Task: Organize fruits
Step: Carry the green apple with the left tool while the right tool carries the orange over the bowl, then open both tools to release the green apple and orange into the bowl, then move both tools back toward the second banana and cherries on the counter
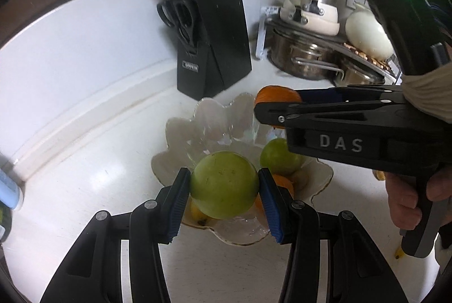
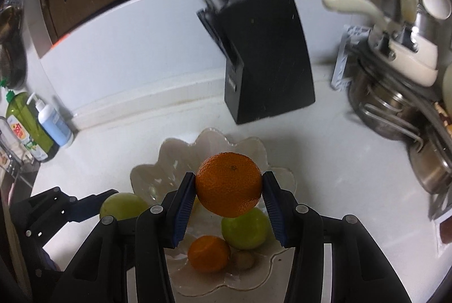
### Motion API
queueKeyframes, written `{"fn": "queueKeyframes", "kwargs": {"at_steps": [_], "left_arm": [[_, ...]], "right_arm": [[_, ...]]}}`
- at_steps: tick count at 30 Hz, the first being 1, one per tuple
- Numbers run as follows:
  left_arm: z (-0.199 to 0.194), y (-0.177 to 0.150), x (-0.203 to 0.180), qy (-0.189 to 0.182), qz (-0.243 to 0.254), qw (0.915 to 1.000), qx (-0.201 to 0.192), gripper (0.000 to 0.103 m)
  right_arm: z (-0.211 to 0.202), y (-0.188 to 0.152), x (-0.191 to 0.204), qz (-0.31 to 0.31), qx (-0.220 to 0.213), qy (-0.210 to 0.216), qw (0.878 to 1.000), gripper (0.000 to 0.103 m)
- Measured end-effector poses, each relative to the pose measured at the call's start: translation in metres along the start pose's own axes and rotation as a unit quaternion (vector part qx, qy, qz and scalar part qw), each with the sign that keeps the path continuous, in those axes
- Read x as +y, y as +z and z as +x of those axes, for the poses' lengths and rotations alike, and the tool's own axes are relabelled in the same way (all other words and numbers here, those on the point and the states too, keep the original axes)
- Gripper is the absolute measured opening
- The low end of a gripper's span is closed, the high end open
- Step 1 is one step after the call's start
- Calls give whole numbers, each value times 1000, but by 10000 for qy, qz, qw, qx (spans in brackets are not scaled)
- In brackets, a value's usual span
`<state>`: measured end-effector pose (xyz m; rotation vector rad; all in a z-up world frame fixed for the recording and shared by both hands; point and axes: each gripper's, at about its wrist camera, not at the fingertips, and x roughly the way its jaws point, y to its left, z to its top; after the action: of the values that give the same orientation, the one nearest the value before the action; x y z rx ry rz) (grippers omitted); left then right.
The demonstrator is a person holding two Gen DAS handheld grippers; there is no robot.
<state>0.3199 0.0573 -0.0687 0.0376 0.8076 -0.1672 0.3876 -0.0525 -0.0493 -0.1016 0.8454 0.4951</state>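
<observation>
Here, green apple (image 1: 224, 184) clamped between left claw (image 1: 224, 187) pads

A green apple (image 1: 224, 184) and an orange (image 2: 228, 184) hung clamped above the scalloped glass bowl (image 2: 169, 156), which held another green apple (image 2: 245, 228) and a smaller orange (image 2: 208, 253).

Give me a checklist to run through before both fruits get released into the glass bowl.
1. Left hand-held gripper pads clamped on the green fruit: ok.
2. Right hand-held gripper pads clamped on the orange: ok.
3. Both fruits over the glass bowl: ok.
4. Bowl upright on the white counter: ok.
5. Free space in the bowl: ok at the back; a green fruit, an orange and a small brown fruit crowd the front.
6. Clearance between the two grippers: cannot tell.
</observation>
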Motion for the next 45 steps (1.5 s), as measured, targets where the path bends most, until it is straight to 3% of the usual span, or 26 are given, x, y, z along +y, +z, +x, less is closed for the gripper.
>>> {"fn": "queueKeyframes", "kwargs": {"at_steps": [18,25,29,32,45], "left_arm": [[33,-2,-9,-256,33,9981,551,48],[34,-1,-11,-241,55,9984,505,49],[33,1,-10,-218,43,9985,497,55],[31,3,-9,-132,34,9990,422,58],[6,3,-5,153,-141,9996,212,59]], "right_arm": [[43,0,1,-176,673,181,9974,49],[44,-2,0,-163,647,224,9975,49],[43,-3,-3,-76,619,245,9977,51],[38,-3,-3,-26,556,270,9981,59],[-24,-15,-8,203,-366,-505,9978,59]]}}
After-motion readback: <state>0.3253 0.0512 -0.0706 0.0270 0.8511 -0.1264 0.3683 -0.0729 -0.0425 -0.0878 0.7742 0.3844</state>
